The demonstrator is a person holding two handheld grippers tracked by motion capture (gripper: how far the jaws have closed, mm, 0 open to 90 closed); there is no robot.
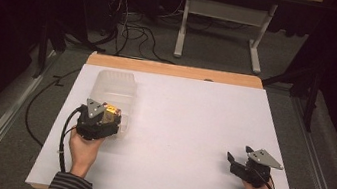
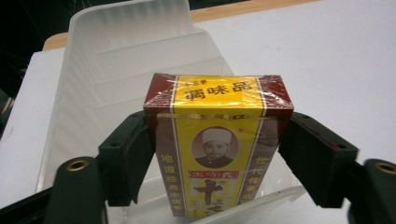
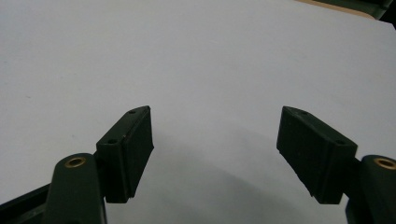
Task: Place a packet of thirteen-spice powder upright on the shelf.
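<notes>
Left hand-held gripper (image 2: 217, 154), jaws spread just off the yellow spice box (image 2: 217, 140) standing in the clear plastic bin (image 2: 116, 60), should back straight out without tipping it; right hand-held gripper (image 3: 215, 154) idles spread over the table (image 3: 196, 51).

Pretty dark room all round. Grey floor (image 1: 213, 50) with black cables (image 1: 130, 30) snaking about, and a white-legged desk (image 1: 229, 12) sits behind the white table (image 1: 191, 128).

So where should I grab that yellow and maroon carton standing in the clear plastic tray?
Take the yellow and maroon carton across its two narrow maroon sides, coming from the open near end of the clear plastic tray: it stands upright and those sides are flat and parallel.
</notes>
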